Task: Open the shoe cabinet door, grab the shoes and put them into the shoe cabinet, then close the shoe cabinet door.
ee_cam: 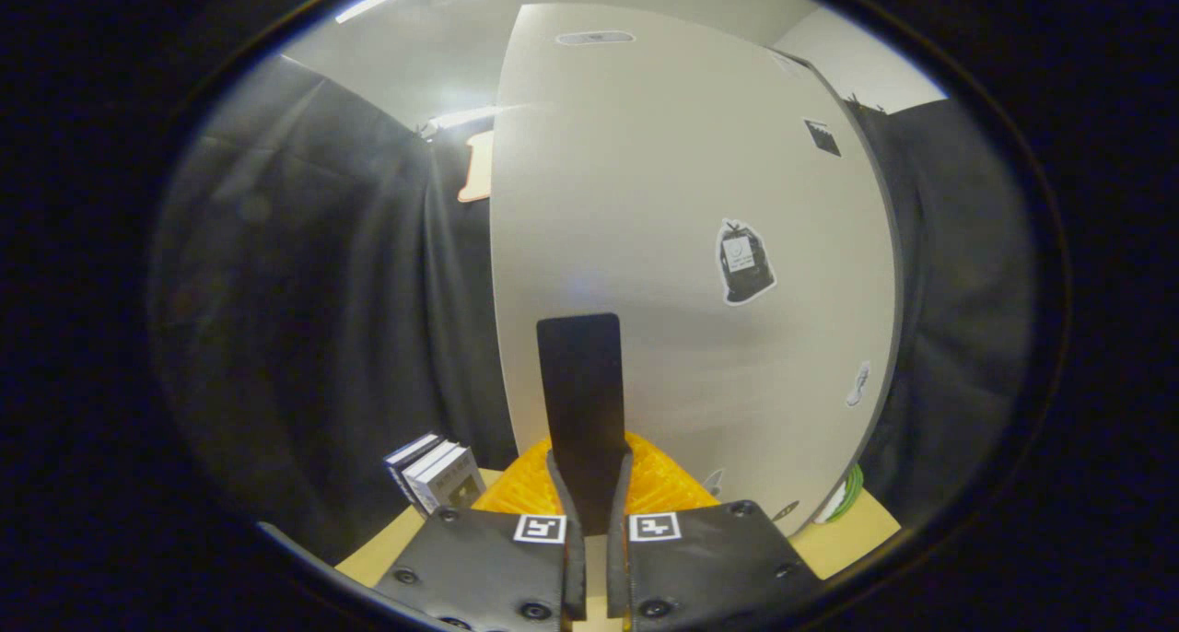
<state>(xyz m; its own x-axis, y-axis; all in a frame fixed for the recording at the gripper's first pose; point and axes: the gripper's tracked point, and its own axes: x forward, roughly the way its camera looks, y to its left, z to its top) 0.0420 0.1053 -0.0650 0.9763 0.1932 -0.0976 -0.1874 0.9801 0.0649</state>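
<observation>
Gripper [589, 512] clamped a flat black handle [580, 402].
The handle stood against the white cabinet door [691, 199], above an orange ribbed object [663, 485].

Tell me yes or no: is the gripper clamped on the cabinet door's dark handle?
Yes, the gripper has both fingers pressed against the dark handle of the cabinet door, pinching its lower end.

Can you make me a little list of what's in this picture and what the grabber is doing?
gripper: jaws nearly closed on a flat black handle
black handle: upright, sticking up between the jaws, in front of the door
cabinet door: big pale panel just beyond the jaws, stickers on it
trash bag sticker: on the door
yellow object: low, behind the jaws, at the foot of the door
books: small stack standing on the table, beside the yellow object
table: light wood
</observation>
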